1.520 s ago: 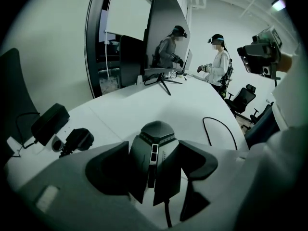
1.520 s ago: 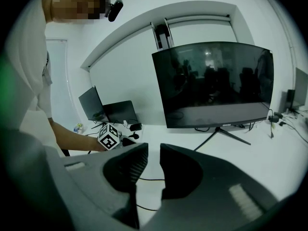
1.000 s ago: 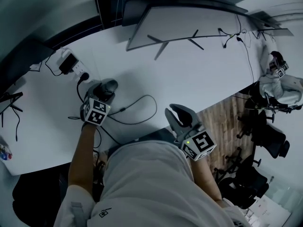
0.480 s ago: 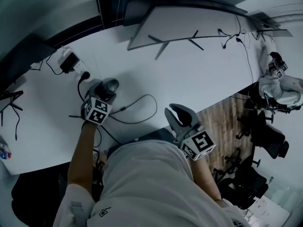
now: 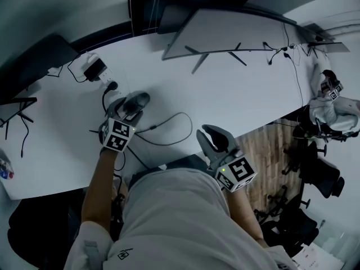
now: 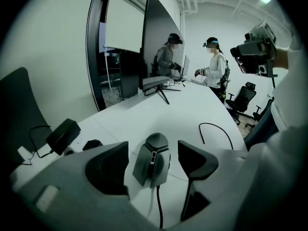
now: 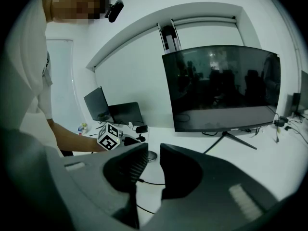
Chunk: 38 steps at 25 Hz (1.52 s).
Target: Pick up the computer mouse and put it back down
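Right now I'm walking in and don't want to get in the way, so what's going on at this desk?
A person works at a white desk with two handheld grippers. The left gripper has its jaws apart around a grey wired computer mouse, not visibly clamping it. The right gripper hangs at the desk edge, empty, jaws narrowly apart.

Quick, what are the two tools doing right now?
Left tool: open, computer mouse between its jaws, not gripped.
Right tool: nearly closed, narrow gap, holding nothing.
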Each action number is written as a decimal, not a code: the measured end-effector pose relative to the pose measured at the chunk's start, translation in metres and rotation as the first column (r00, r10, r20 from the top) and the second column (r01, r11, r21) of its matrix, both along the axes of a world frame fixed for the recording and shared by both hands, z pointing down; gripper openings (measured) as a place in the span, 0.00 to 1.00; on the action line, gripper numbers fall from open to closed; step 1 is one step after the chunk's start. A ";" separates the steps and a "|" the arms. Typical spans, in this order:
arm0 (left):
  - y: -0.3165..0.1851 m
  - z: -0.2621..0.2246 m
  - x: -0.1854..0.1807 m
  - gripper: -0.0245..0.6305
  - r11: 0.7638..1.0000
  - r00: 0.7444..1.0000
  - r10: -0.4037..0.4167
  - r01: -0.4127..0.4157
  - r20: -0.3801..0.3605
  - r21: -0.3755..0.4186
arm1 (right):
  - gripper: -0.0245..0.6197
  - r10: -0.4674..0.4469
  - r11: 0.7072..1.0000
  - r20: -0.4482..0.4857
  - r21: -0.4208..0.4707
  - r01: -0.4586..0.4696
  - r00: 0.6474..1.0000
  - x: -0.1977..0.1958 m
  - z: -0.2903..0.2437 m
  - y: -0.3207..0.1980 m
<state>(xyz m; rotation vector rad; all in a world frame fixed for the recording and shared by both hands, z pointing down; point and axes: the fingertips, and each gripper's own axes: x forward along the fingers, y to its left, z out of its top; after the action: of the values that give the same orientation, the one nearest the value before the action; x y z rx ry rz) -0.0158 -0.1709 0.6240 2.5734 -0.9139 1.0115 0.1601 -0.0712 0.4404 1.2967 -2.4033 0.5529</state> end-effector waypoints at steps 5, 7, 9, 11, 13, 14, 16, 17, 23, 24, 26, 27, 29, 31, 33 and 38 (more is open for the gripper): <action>0.012 -0.037 -0.017 0.41 0.997 0.998 -0.049 0.051 -0.047 0.049 | 0.16 -0.030 0.999 0.005 0.025 0.030 1.000 -0.015 -0.008 0.006; 0.019 -0.053 -0.024 0.31 0.995 0.996 -0.062 0.067 -0.066 0.073 | 0.16 -0.047 0.998 0.011 0.032 0.047 0.999 -0.024 -0.011 0.010; 0.026 -0.068 -0.031 0.24 0.991 0.993 -0.081 0.090 -0.090 0.097 | 0.16 -0.067 0.997 0.019 0.041 0.066 0.998 -0.034 -0.014 0.013; 0.034 -0.083 -0.040 0.17 0.986 0.988 -0.104 0.117 -0.116 0.120 | 0.16 -0.089 0.995 0.026 0.051 0.088 0.996 -0.045 -0.017 0.016; 0.043 -0.098 -0.049 0.07 0.980 0.981 -0.128 0.148 -0.143 0.134 | 0.16 -0.113 0.992 0.033 0.061 0.111 0.993 -0.056 -0.020 0.019; 0.048 -0.104 -0.053 0.05 0.978 0.978 -0.139 0.161 -0.157 0.136 | 0.16 -0.125 0.990 0.036 0.065 0.123 0.991 -0.061 -0.022 0.021; 0.058 -0.116 -0.062 0.05 0.974 0.970 -0.157 0.184 -0.184 0.136 | 0.16 -0.150 0.987 0.042 0.071 0.147 0.988 -0.073 -0.023 0.024; 0.062 -0.122 -0.067 0.05 0.971 0.966 -0.167 0.196 -0.197 0.139 | 0.16 -0.162 0.985 0.045 0.074 0.159 0.986 -0.079 -0.024 0.025; 0.091 -0.159 -0.096 0.05 0.945 0.931 -0.226 0.281 -0.286 0.170 | 0.16 -0.239 0.968 0.049 0.094 0.234 0.970 -0.111 -0.028 0.036; 0.096 -0.164 -0.101 0.05 0.940 0.925 -0.234 0.294 -0.300 0.173 | 0.16 -0.251 0.965 0.050 0.098 0.245 0.967 -0.116 -0.029 0.037; 0.107 -0.171 -0.111 0.05 0.932 0.915 -0.247 0.314 -0.319 0.181 | 0.16 -0.273 0.958 0.052 0.105 0.267 0.961 -0.126 -0.031 0.041; 0.112 -0.175 -0.116 0.05 0.928 0.912 -0.251 0.322 -0.325 0.185 | 0.16 -0.284 0.955 0.053 0.108 0.277 0.957 -0.131 -0.032 0.042; 0.121 -0.184 -0.124 0.05 0.920 0.905 -0.263 0.340 -0.334 0.195 | 0.16 -0.303 0.948 0.056 0.118 0.296 0.951 -0.141 -0.034 0.044; 0.130 -0.192 -0.131 0.05 0.911 0.896 -0.278 0.361 -0.347 0.202 | 0.14 -0.318 0.942 0.059 0.130 0.308 0.946 -0.148 -0.037 0.046; 0.136 -0.201 -0.138 0.05 0.899 0.884 -0.294 0.385 -0.363 0.210 | 0.13 -0.330 0.937 0.063 0.141 0.319 0.942 -0.154 -0.041 0.048; 0.154 -0.216 -0.150 0.05 0.878 0.863 -0.321 0.426 -0.390 0.220 | 0.11 -0.365 0.922 0.066 0.164 0.350 0.929 -0.170 -0.049 0.055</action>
<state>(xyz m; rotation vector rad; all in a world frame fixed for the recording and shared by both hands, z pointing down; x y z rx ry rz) -0.1657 -0.0168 0.4077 2.5238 -1.4833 0.3163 -0.0103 -0.0157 0.3914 0.8622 -2.7195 0.3401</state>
